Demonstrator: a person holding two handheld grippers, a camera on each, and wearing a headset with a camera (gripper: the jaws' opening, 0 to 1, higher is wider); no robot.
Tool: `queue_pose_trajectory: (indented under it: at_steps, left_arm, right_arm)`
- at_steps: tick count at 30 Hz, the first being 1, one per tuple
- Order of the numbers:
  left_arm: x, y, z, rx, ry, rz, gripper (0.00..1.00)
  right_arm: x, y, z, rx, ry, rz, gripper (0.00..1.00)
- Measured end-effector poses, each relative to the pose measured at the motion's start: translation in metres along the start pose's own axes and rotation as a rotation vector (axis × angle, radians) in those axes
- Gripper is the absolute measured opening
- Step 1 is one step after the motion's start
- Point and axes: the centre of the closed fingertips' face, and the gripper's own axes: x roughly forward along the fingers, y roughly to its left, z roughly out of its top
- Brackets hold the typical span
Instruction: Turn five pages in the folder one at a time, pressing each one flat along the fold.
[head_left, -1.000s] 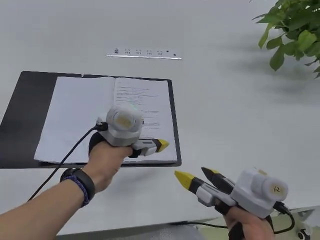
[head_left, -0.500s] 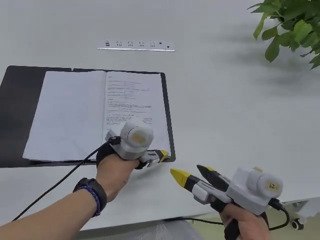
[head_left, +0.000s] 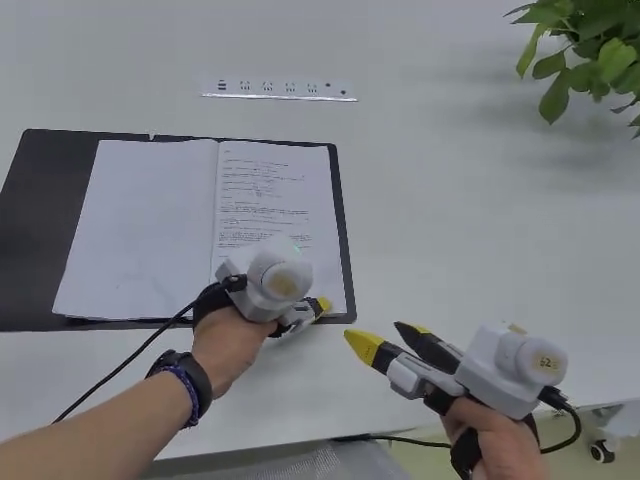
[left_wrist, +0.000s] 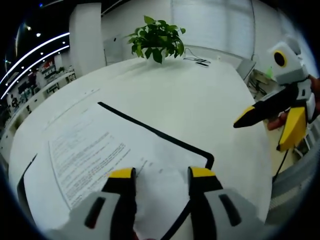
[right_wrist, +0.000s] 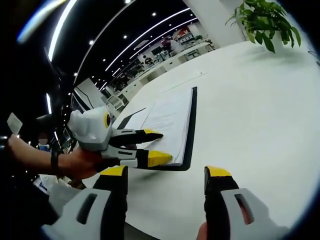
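Note:
The black folder (head_left: 40, 200) lies open on the white table, with a blank page (head_left: 140, 230) on the left and a printed page (head_left: 275, 200) on the right. My left gripper (head_left: 318, 306) hovers open over the printed page's near right corner; its own view looks between its jaws at that page (left_wrist: 90, 150) and the folder's edge (left_wrist: 160, 135). My right gripper (head_left: 385, 338) is open and holds nothing, off the folder to the near right. From the right gripper view, the left gripper (right_wrist: 162, 146) hangs above the folder's corner (right_wrist: 192, 120).
A power strip (head_left: 280, 90) lies flat on the table beyond the folder. A green plant (head_left: 590, 50) stands at the far right. A black cable (head_left: 110, 375) trails from the left gripper across the near table edge. Bare table extends right of the folder.
My left gripper has drawn back slightly toward the folder's near right corner. The right gripper has barely moved. The head camera has shifted a little.

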Motion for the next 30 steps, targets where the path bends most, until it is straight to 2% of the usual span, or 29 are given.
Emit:
queue_pose_trajectory:
  at_steps: [1,4,9,17,20,23,26,28,30]
  left_arm:
    - [0.000,0.000,0.000,0.005,-0.001,-0.001,0.34]
    - [0.000,0.001,0.000,-0.004,-0.004,0.004,0.31]
    - [-0.001,0.013,-0.002,-0.005,-0.001,0.035,0.14]
    - [-0.001,0.018,-0.001,-0.010,0.001,0.032,0.07]
    - [-0.001,0.024,0.000,-0.023,-0.002,0.033,0.02]
    - [-0.002,0.029,0.002,-0.074,-0.012,0.025,0.00]
    - [-0.006,0.029,0.005,-0.089,-0.031,0.008,0.00]
    - [-0.010,0.029,0.009,-0.120,-0.051,0.007,0.00]
    - [-0.012,0.031,0.011,-0.126,-0.061,0.011,0.00]
  right_arm:
    - [0.000,0.000,0.001,-0.001,-0.002,0.001,0.60]
    - [0.002,-0.001,0.003,0.000,-0.006,0.004,0.60]
    - [0.003,0.000,0.005,0.000,-0.010,0.005,0.59]
    - [0.009,-0.001,0.010,0.003,-0.016,0.014,0.57]
    - [0.018,0.001,0.016,-0.007,-0.015,0.031,0.56]
    - [0.028,0.002,0.025,-0.022,-0.015,0.048,0.56]
    - [0.041,0.005,0.035,-0.033,-0.016,0.074,0.54]
    - [0.050,0.005,0.039,-0.043,-0.009,0.083,0.54]
    - [0.061,0.005,0.045,-0.047,-0.007,0.094,0.54]
